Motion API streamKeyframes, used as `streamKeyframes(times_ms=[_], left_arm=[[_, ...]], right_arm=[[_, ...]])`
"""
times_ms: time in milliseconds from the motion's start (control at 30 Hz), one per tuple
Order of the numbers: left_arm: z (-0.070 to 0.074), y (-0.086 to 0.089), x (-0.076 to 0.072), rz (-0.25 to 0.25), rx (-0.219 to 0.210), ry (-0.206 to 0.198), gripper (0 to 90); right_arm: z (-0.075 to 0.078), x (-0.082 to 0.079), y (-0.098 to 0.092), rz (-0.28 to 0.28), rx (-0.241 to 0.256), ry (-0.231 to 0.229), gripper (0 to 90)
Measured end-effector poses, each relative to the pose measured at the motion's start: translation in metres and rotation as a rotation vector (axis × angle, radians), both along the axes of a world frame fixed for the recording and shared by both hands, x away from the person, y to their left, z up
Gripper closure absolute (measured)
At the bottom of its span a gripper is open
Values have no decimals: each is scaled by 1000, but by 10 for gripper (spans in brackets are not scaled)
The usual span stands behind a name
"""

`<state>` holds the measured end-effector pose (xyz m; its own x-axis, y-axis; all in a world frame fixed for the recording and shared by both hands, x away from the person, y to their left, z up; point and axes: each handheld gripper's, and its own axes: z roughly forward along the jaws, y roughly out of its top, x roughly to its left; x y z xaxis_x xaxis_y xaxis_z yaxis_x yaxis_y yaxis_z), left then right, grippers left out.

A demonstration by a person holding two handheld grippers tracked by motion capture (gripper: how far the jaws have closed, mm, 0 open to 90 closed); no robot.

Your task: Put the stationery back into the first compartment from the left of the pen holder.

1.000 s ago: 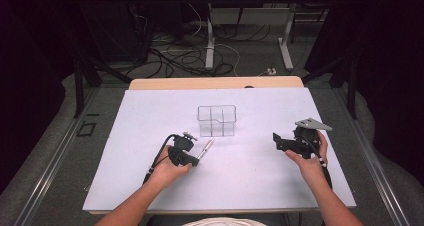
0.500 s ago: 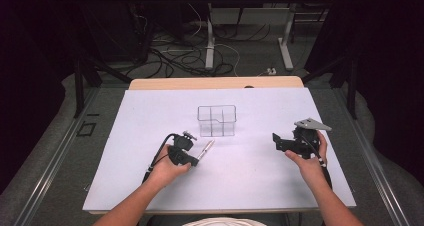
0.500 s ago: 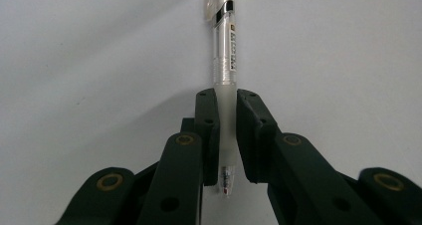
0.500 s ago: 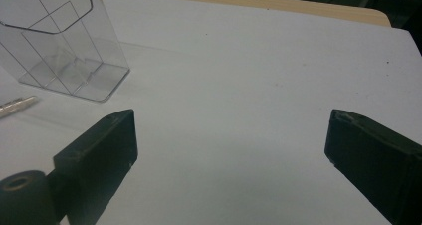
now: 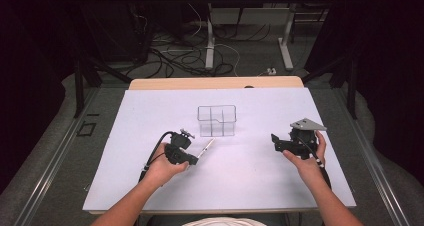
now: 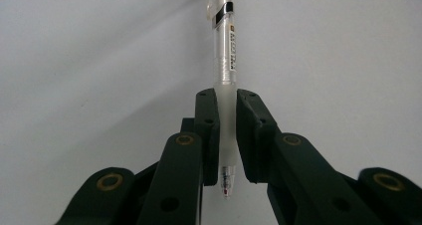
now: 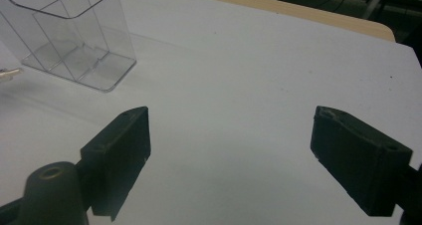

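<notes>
Item: pen [image 6: 225, 75], clear barrel with a black band and a printed label, writing tip pointing back toward the holder of the gripper.
Location: just in front of and to the left of the organizer [image 5: 216, 120], close to the table [image 5: 125, 186], whether resting on it or lifted a little cannot be told.

Item: left gripper [image 6: 228, 135], jaws pinching the pen at its frosted grip section (tip end), the long barrel running out beyond the jaws toward the organizer.

Item: right gripper [image 7: 229, 150], jaws spread wide with nothing between them, held to the right of the organizer and well apart from it.

Item: organizer, clear plastic, upright, divided into compartments (all look unfilled), standing near the middle of the table.

Step in hand, as judged: carrying the pen to the organizer and standing it in a compartment.

Notes on doing it well:
- The grip sits near one end, so the free barrel may swing; the pinch should stay firm and the wrist move slowly.
- The pen needs tipping toward upright before it reaches the organizer, with the free end led over the rim of one compartment, clear of the dividers.
- The organizer is light and may slide or tip if the barrel knocks its wall; the right gripper could steady it from its right side.
- Release only once the pen's lower end rests inside.
</notes>
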<state>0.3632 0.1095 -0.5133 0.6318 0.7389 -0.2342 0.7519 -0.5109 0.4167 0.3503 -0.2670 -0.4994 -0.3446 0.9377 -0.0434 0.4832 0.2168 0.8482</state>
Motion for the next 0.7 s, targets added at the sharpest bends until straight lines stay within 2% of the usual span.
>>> streamKeyframes(times_ms=[200, 333, 500, 700], left_arm=[[7, 0, -3, -6, -17, -2, 800], [10, 0, -6, -18, -23, -12, 800], [13, -1, -9, -23, -30, -11, 801], [15, -1, -9, -32, -34, -9, 801]], right_arm=[[1, -2, 7, 61, -33, -8, 228], [1, -3, 15, 114, -86, -29, 259], [0, -5, 24, 188, -138, -35, 290], [0, -7, 35, 232, -215, -44, 331]])
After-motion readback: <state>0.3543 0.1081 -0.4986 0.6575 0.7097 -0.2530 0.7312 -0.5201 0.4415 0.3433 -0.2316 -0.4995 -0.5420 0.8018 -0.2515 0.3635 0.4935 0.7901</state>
